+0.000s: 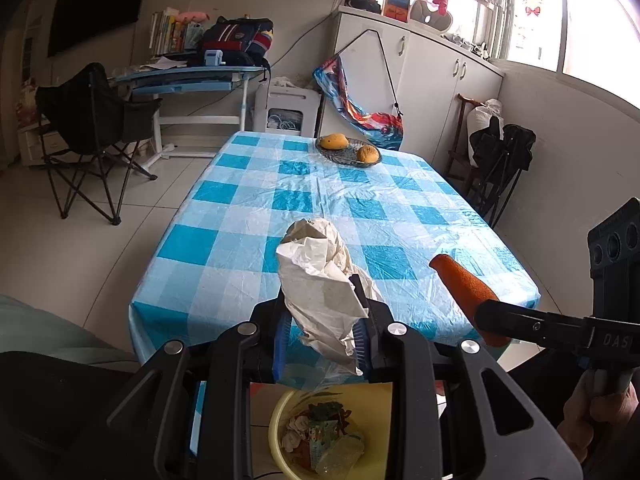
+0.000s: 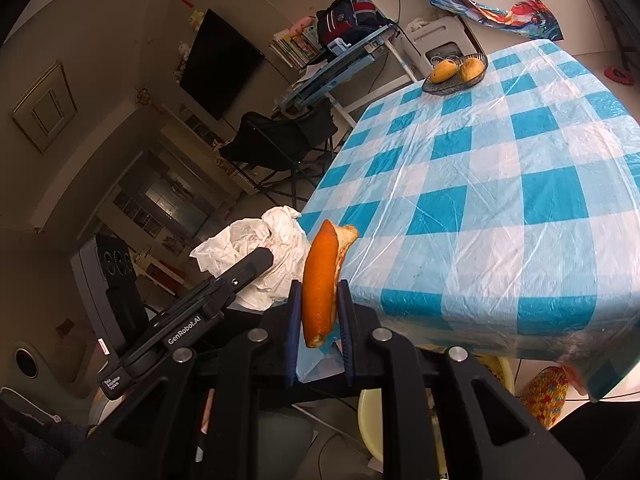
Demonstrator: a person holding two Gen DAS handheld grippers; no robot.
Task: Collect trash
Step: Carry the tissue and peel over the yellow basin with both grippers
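My left gripper (image 1: 322,340) is shut on a crumpled white paper (image 1: 320,280), held above the near edge of the table with the blue-checked cloth (image 1: 320,184). Below it on the floor stands a yellow bin (image 1: 280,440) with several scraps inside. My right gripper (image 2: 318,316) is shut on a piece of orange peel (image 2: 318,280), held off the table's near corner (image 2: 480,200). The peel (image 1: 464,284) and the right gripper also show at the right of the left wrist view. The paper (image 2: 260,256) shows at the left of the right wrist view. The yellow bin's rim (image 2: 368,420) peeks below.
A glass dish (image 1: 348,152) with two mangoes stands at the table's far end. A black folding chair (image 1: 88,128) and a desk (image 1: 192,76) stand at the left. Another folded chair (image 1: 500,160) leans at the right wall. White cabinets (image 1: 420,72) stand behind.
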